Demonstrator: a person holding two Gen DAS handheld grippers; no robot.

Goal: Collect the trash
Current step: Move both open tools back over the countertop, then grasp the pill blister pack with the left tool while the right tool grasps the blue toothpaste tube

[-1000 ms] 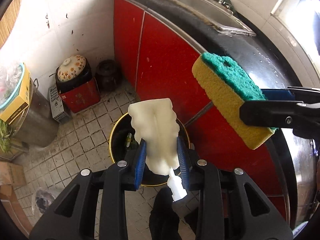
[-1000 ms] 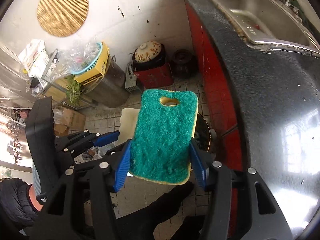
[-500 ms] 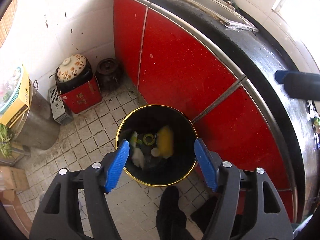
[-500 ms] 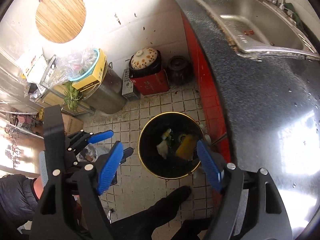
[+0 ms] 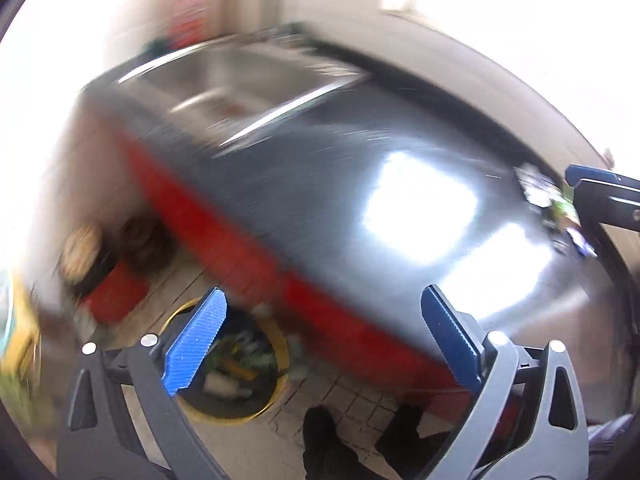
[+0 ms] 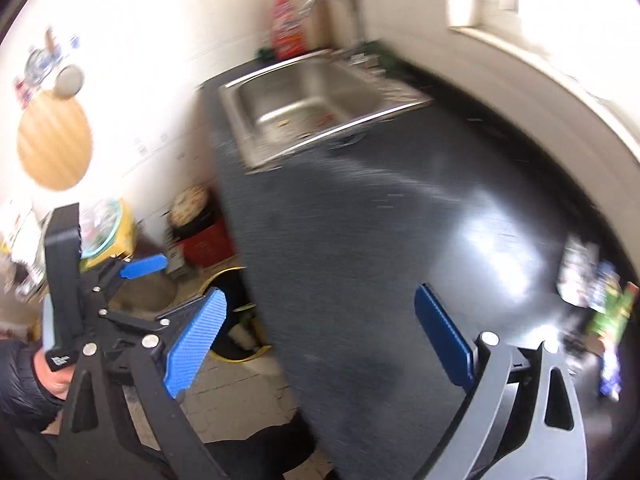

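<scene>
Both the left gripper (image 5: pixel 322 334) and right gripper (image 6: pixel 320 334) have fingers opening wide with nothing between them. At lower left, the trash bin (image 5: pixel 224 364) on the floor already holds scraps. Farther off at right, a blurred wrapper pile (image 6: pixel 600 300) remains on the tabletop (image 6: pixel 360 240), seemingly uncollected.

A sink (image 6: pixel 316 100) is set into the far end of the desk (image 6: pixel 380 260). Wrappers (image 6: pixel 600 292) lie at the desk's near right edge. On the floor left of the desk stands a trash bin (image 5: pixel 228 364) holding rubbish.
</scene>
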